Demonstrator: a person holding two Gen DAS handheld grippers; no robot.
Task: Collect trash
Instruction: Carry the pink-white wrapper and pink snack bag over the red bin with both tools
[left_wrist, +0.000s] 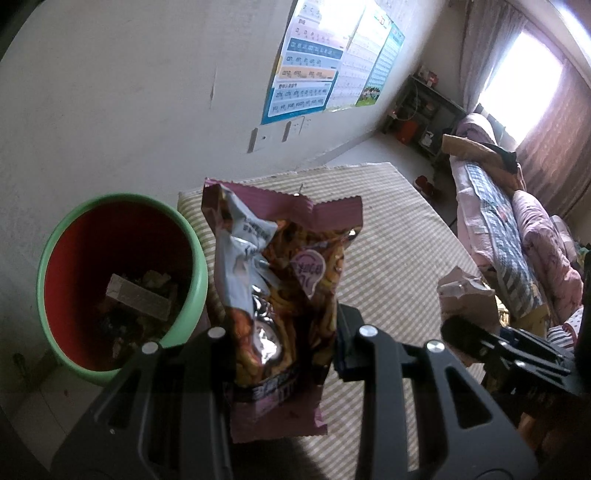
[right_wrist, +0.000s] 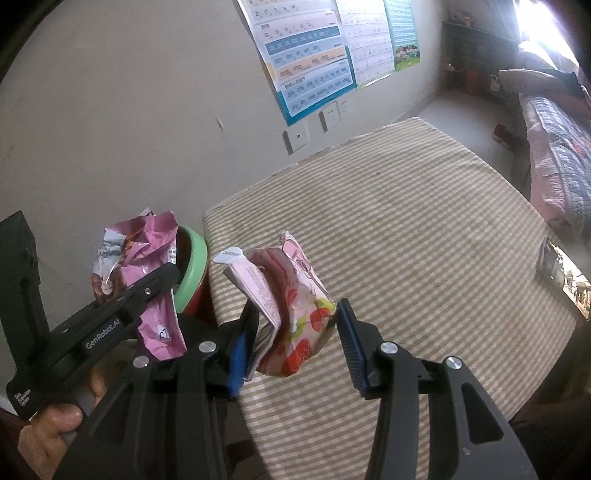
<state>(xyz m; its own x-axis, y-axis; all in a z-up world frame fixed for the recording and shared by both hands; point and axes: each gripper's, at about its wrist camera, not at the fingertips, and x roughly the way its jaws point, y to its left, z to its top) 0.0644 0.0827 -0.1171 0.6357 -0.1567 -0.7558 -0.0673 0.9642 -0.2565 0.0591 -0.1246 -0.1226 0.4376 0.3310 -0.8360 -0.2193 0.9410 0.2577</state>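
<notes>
My left gripper (left_wrist: 280, 343) is shut on a purple snack bag (left_wrist: 275, 288) and holds it upright beside the green-rimmed red bin (left_wrist: 192, 280), which has trash at its bottom. In the right wrist view the left gripper (right_wrist: 162, 280) and its purple bag (right_wrist: 147, 251) are at the bin's rim (right_wrist: 194, 273). My right gripper (right_wrist: 295, 332) is shut on a pink strawberry-print packet (right_wrist: 295, 317) held over the striped table (right_wrist: 424, 240) near its left edge. The right gripper also shows in the left wrist view (left_wrist: 458, 328), holding its packet (left_wrist: 465, 295).
The bin stands on the floor against the wall, left of the table. A phone (right_wrist: 557, 273) lies at the table's right edge. A bed with pink quilts (left_wrist: 517, 251) lies to the right. Posters (right_wrist: 314, 55) hang on the wall.
</notes>
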